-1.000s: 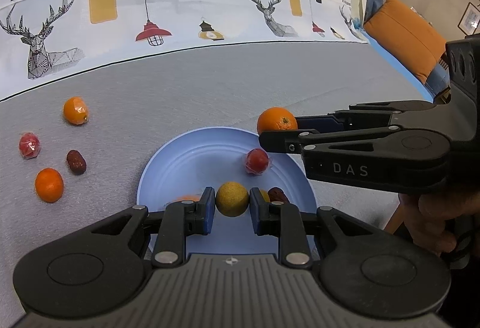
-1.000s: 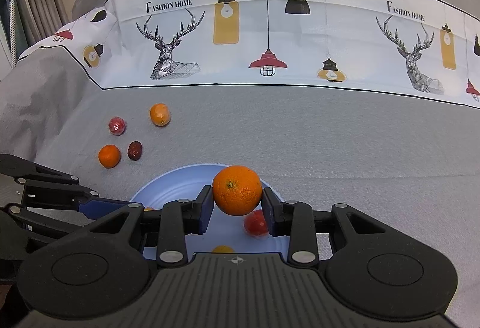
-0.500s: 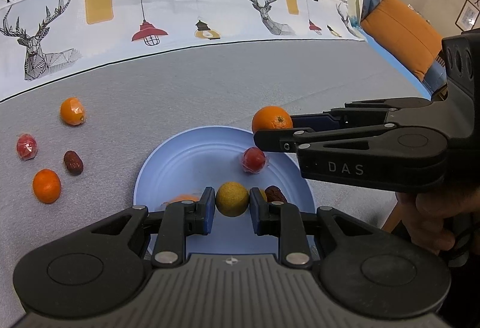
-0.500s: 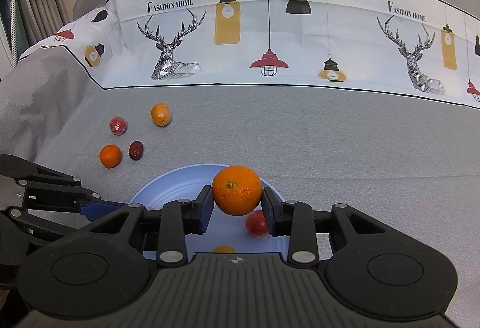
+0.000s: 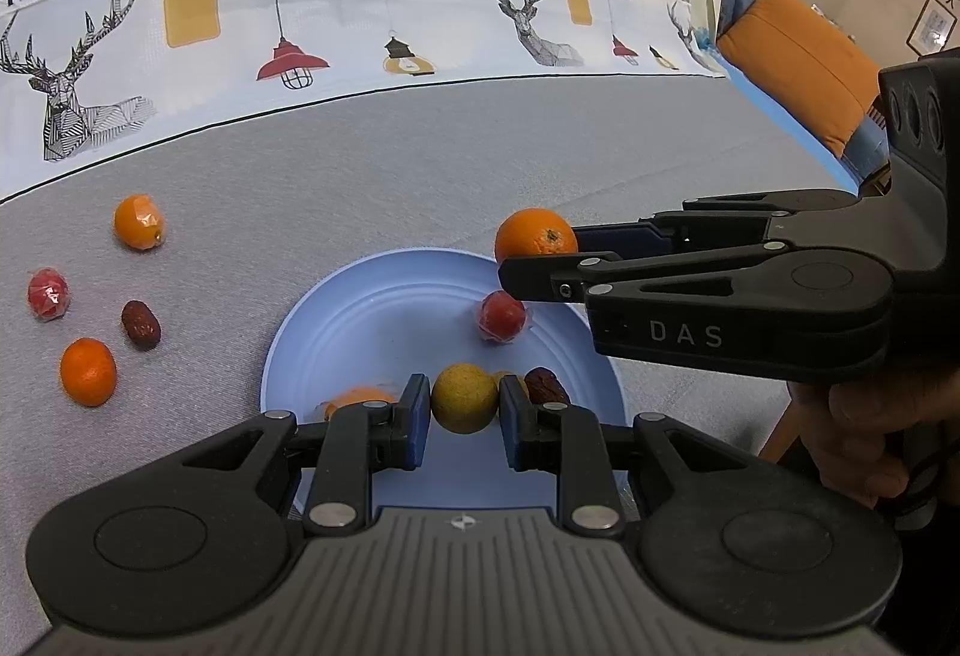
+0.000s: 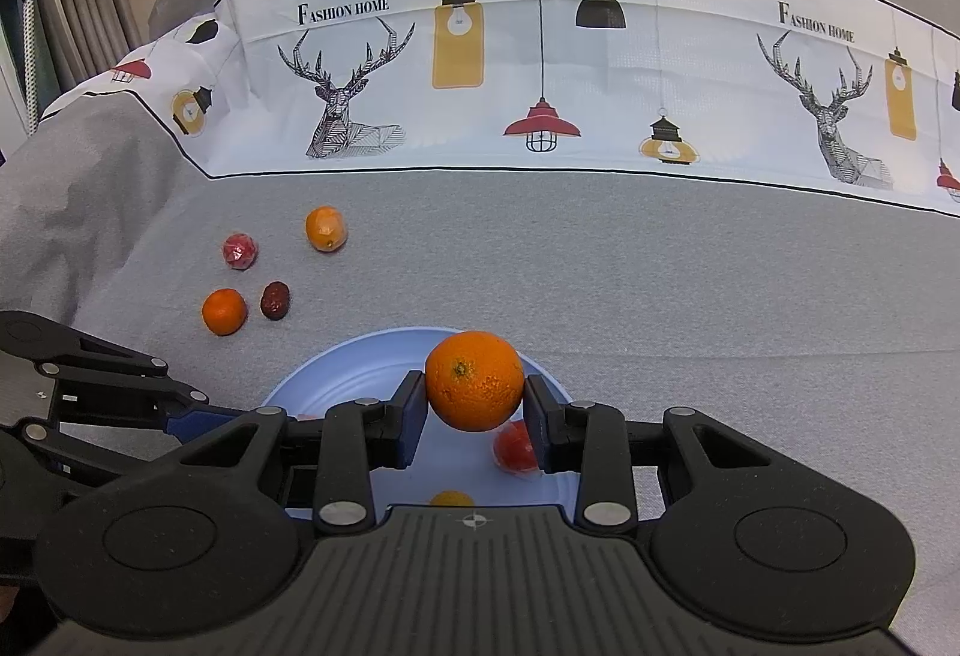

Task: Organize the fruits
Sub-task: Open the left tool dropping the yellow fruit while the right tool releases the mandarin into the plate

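Observation:
My left gripper [image 5: 465,419] is shut on a yellow-green round fruit [image 5: 465,397] low over the near part of the blue plate [image 5: 360,320]. On the plate lie a red wrapped fruit [image 5: 501,316], a dark date [image 5: 546,386] and an orange wrapped fruit [image 5: 357,397], the last partly hidden by my fingers. My right gripper [image 6: 474,416] is shut on a large orange [image 6: 474,380] above the plate's far right rim [image 6: 354,362]. From the left wrist view, that gripper [image 5: 540,257] reaches in from the right with the orange [image 5: 531,235].
Several loose fruits lie on the grey cloth left of the plate: a wrapped orange [image 5: 139,222], a red wrapped fruit [image 5: 48,293], a date [image 5: 141,324] and a mandarin [image 5: 88,371]. A printed white band crosses the cloth behind. An orange cushion [image 5: 798,62] sits far right.

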`<state>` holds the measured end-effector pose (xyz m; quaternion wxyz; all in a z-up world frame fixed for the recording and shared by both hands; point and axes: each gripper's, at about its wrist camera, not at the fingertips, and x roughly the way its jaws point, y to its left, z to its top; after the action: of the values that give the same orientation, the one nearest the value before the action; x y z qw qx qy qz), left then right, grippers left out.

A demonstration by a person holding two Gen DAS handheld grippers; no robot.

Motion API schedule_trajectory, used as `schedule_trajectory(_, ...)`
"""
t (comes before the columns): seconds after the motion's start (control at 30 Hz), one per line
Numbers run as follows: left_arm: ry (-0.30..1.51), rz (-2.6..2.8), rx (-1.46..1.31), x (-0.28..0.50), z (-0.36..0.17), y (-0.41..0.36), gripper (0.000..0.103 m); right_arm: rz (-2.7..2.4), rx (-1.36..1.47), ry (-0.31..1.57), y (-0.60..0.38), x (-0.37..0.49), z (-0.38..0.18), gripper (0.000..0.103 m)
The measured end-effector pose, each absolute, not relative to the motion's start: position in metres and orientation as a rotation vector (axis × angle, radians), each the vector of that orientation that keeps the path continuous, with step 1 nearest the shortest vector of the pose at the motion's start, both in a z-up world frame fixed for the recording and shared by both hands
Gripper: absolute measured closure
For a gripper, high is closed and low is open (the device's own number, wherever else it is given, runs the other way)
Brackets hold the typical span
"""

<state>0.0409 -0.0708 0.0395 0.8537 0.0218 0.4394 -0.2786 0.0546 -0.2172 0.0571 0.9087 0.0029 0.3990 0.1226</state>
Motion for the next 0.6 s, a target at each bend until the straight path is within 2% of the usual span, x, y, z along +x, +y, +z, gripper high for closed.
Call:
schedule_trajectory(0.23, 0.926, -0.583, 0.039, 0.0416, 0.0395, -0.0700, 0.075, 0.256, 0.006, 0.830, -0.2160, 0.0546, 0.0570, 0.065)
schedule_trajectory(0.3, 0.931, -0.580, 0.030, 0.0421, 0.0389, -0.0686, 0.069, 0.246, -0.002, 0.826, -0.2144, 0.0535, 0.0574, 0.061)
schedule_trajectory(0.33, 0.932, -0.578, 0.026, 0.0425, 0.0388, -0.0678, 0.064, 0.240, -0.002, 0.820, -0.2143, 0.0532, 0.0582, 0.055)
schedule_trajectory(0.37, 0.931, -0.576, 0.027, 0.0424, 0.0390, -0.0676, 0.062, 0.238, 0.000, 0.816, -0.2168, 0.0543, 0.0583, 0.053)
schedule_trajectory(0.6, 0.934, -0.573, 0.031, 0.0435, 0.0393, -0.0670, 0.062, 0.217, -0.017, 0.816, -0.2161, 0.0544, 0.0567, 0.053)
